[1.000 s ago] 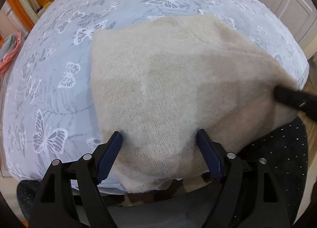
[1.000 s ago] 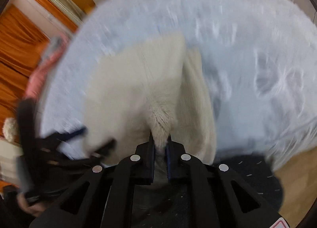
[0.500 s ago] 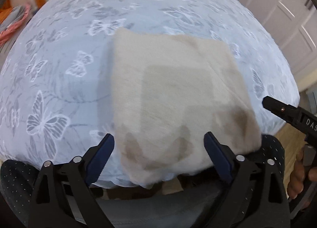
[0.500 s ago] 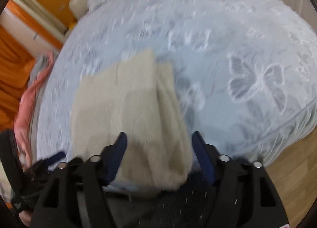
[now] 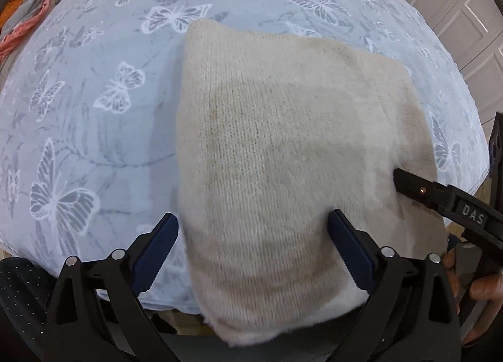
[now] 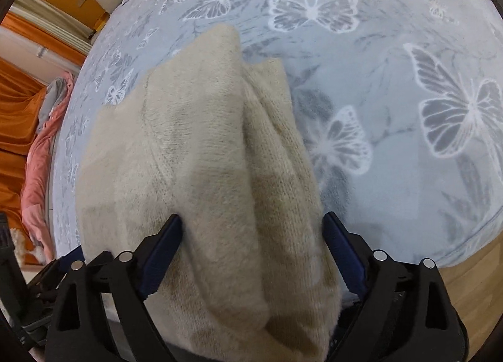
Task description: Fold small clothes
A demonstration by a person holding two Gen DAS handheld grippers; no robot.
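Note:
A beige knit garment (image 5: 283, 129) lies folded on the butterfly-print bedspread (image 5: 94, 117), its near end hanging over the bed's edge. My left gripper (image 5: 253, 220) hovers over that near end, jaws opening wide; the cloth lies below them and the pads do not press on it. My right gripper (image 6: 251, 220) stands over the garment (image 6: 195, 157) at its layered right side, jaws also opening, nothing pinched. In the left wrist view one of the right gripper's fingers (image 5: 405, 178) reaches in over the cloth's right edge.
A pink and grey garment (image 6: 37, 173) lies at the bed's far left side. White cupboard doors (image 5: 465, 16) stand to the right. Wooden floor (image 6: 471, 283) shows past the bed's near edge. A person's hand (image 5: 481, 286) holds the right gripper's handle. Orange curtains (image 6: 15, 104) hang at the left.
The right gripper let go of the pinched fold and its jaws spread wide. The garment settled flat on the bed. Both grippers came down closer to it, and the left jaws widened.

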